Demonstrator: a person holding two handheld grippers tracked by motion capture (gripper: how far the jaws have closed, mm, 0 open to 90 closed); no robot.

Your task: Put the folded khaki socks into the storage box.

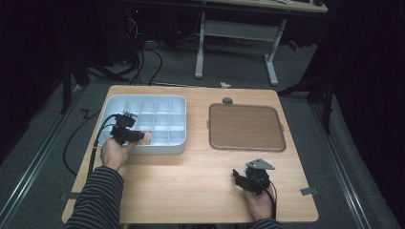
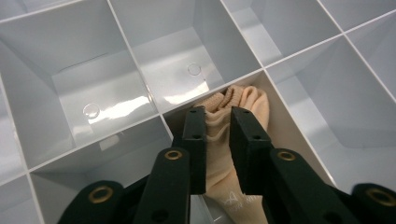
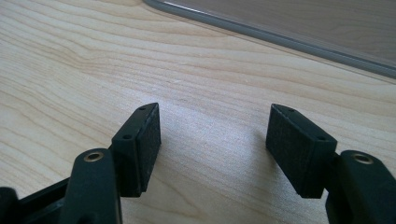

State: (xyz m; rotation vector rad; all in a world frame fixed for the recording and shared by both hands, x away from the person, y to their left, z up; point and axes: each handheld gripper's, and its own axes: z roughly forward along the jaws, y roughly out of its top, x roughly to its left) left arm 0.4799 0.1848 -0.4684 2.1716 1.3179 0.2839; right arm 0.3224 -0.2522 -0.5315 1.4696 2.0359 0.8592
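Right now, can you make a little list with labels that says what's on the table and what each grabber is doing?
table: wooden table
box: pale blue divided organizer, left side
tray: brown tray, right side
sock: beige sock inside a front compartment of the organizer
left gripper: over the organizer, jaws on either side of the sock, narrow gap; firm grip cannot be told
right gripper: low over bare wood near the tray, jaws wide open, holding nothing

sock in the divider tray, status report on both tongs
Left tongs over beige sock in a near-row cell of the tray, sock between jaws. Right tongs open, empty, over bare table. Nothing in the way.
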